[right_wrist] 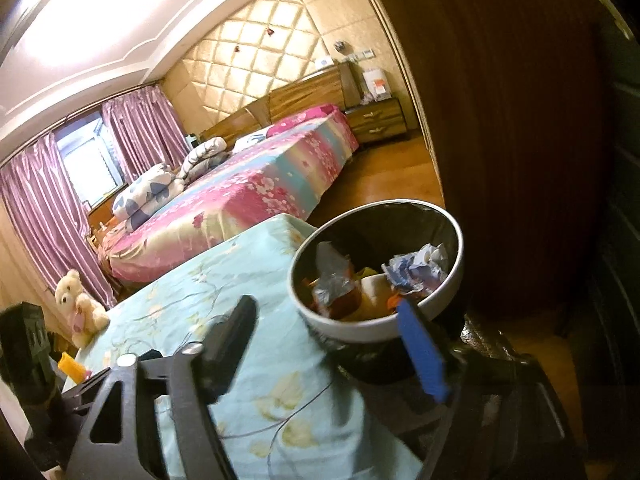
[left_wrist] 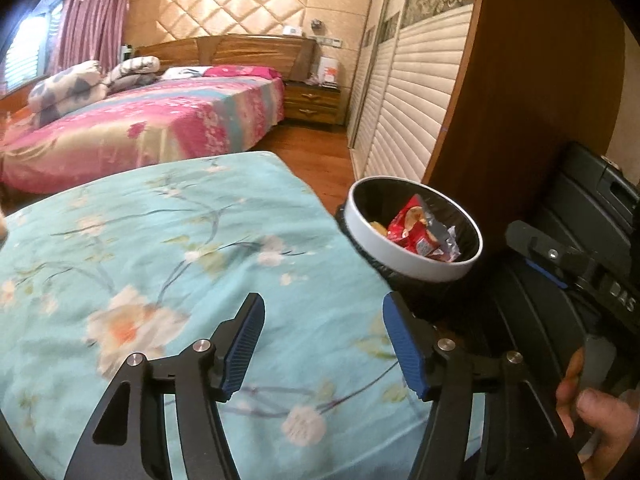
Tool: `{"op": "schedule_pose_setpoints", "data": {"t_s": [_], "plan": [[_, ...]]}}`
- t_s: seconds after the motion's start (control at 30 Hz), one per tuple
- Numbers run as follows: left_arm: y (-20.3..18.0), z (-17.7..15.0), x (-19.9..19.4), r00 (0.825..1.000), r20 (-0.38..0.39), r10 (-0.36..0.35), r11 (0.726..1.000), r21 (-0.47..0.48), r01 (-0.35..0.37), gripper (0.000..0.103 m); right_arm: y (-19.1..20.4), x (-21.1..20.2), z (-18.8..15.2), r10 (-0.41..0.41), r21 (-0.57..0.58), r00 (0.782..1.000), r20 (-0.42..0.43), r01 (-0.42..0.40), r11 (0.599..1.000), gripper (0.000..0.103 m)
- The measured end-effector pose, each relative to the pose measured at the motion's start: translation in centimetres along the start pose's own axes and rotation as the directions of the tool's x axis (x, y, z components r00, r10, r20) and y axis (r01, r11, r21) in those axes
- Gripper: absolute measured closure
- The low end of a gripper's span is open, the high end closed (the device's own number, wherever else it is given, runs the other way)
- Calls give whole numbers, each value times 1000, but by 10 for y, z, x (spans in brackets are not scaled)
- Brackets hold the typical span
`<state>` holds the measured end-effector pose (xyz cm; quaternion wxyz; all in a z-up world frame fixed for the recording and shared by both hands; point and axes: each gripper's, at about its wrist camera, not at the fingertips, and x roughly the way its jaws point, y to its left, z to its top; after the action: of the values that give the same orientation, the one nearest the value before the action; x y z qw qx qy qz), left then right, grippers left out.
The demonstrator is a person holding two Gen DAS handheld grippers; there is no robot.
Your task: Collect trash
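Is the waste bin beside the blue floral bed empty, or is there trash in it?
Not empty. The waste bin holds a red snack wrapper; the right wrist view also shows crumpled paper.

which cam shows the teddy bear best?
Right wrist: the teddy bear sits whole at the far edge of the blue floral cover. Left wrist view shows nothing recognisable of it.

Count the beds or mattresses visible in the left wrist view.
2: a teal floral bed directly under the left gripper, and a pink floral bed farther back by the curtains. More may be out of frame.
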<state>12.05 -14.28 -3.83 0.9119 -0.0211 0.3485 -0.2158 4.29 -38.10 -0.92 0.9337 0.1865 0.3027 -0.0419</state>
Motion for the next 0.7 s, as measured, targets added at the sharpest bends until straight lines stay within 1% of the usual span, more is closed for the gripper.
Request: {"op": "schedule_pose_setpoints", "data": {"t_s": [0.13, 0.2, 0.27, 0.3, 0.33, 0.4, 0.43, 0.47, 0.5, 0.53, 0.57, 0.63, 0.7], "plan": [[4, -12, -25, 998, 50, 26, 1000, -14, -25, 37, 15, -10, -10, 0, -42, 1000, 26, 1, 999, 14], [4, -17, -39, 995, 91, 41, 999, -18, -39, 35, 22, -13, -13, -9, -71, 999, 35, 11, 997, 14], [7, -24, -53, 990, 130, 57, 998, -17, -56, 30, 29, -19, -17, -14, -103, 999, 52, 19, 995, 13], [6, -27, -62, 985, 160, 70, 998, -17, -68, 27, 32, -22, -18, -12, -115, 998, 63, 19, 993, 13], [7, -31, -72, 978, 190, 81, 997, -15, -80, 23, 36, -28, -21, -12, -125, 997, 75, 21, 992, 11], [4, -40, -86, 965, 243, 101, 995, -5, -103, 19, 43, -36, -21, -7, -146, 994, 108, 23, 989, 6], [3, -45, -93, 955, 270, 122, 992, 1, -127, 12, 45, -41, -21, -5, -153, 991, 135, 26, 988, 3], [2, -50, -98, 944, 295, 150, 987, 3, -158, 2, 48, -46, -22, -9, -156, 987, 163, 34, 987, 1], [2, -56, -101, 935, 310, 169, 984, 3, -179, 1, 51, -51, -23, -18, -163, 979, 203, 52, 985, 0], [1, -61, -104, 922, 335, 197, 978, 1, -209, 1, 54, -54, -23, -29, -173, 971, 238, 72, 982, 0], [1, -64, -104, 914, 345, 212, 974, -1, -226, 1, 56, -56, -24, -39, -185, 963, 266, 91, 978, 0], [3, -70, -103, 910, 345, 229, 971, -11, -240, 1, 58, -55, -27, -51, -199, 956, 289, 112, 974, 0], [2, -74, -100, 908, 348, 233, 970, -21, -241, 1, 60, -51, -30, -51, -210, 955, 291, 116, 971, 0]]}}
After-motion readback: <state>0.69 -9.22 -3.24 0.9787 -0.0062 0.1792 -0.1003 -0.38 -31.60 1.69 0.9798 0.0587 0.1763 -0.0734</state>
